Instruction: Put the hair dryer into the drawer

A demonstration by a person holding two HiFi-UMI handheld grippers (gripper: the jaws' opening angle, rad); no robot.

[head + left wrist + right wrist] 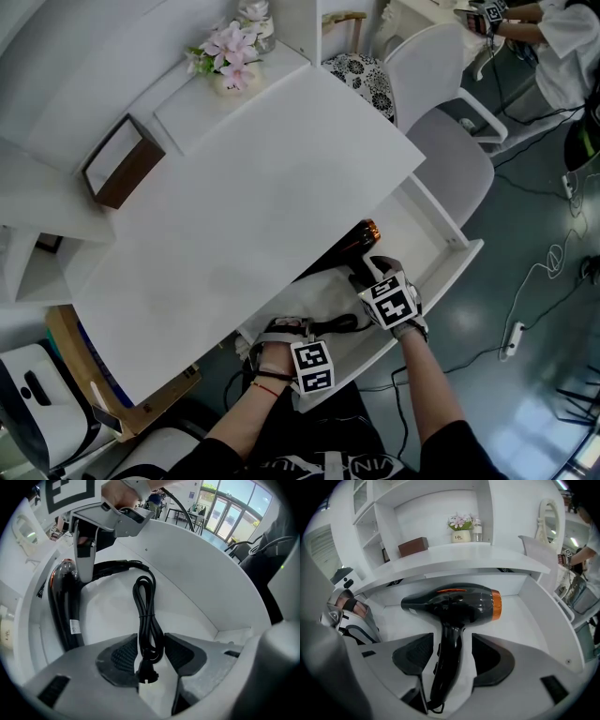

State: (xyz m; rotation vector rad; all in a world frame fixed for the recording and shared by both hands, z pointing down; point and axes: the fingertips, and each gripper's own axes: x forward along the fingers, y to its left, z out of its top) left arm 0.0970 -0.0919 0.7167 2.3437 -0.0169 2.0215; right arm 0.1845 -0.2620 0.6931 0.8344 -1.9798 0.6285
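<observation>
The right gripper [452,660] has its jaws spread. The handle of the hair dryer [454,604] runs between them with white showing on either side, so nothing is pinched. The left gripper [151,656] points down, its jaws also apart around the plug end of the cord [145,597]. The dryer lies on the floor of the drawer [534,620], body crosswise toward the back, orange nozzle toward the right wall, handle toward the front edge. The step looks like letting go. Each tool should lift straight out along its jaws, dragging neither handle nor cord over the front edge.
</observation>
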